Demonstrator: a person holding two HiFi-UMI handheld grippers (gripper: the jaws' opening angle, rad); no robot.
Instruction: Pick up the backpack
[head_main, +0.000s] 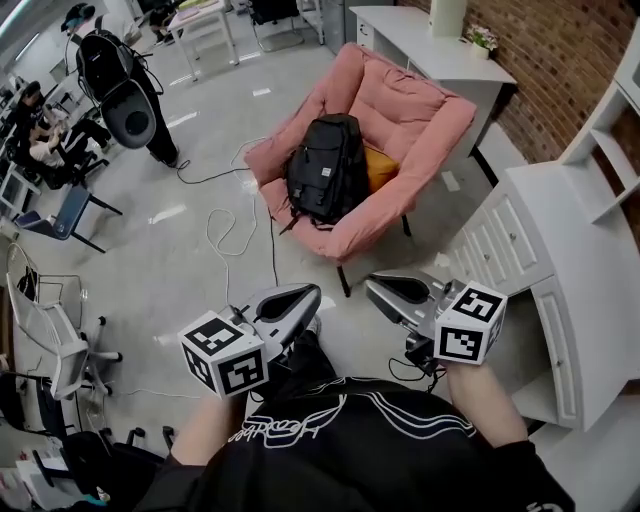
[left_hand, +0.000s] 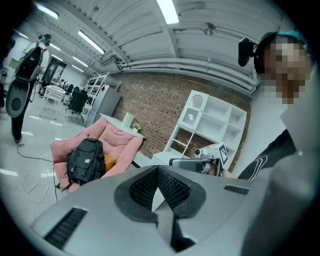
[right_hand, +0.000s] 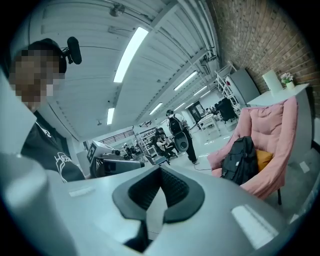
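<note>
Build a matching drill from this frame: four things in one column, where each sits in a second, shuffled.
Things
1. black fabric backpack
2. orange cushion
3. small potted flowering plant
4. white drawer cabinet

Places
A. on the white counter by the brick wall
B. standing right of the pink padded armchair in the head view
C. propped upright in the middle of the armchair's seat
D. on the armchair, partly hidden behind the backpack

Pairs: 1-C, 2-D, 3-A, 4-B
</note>
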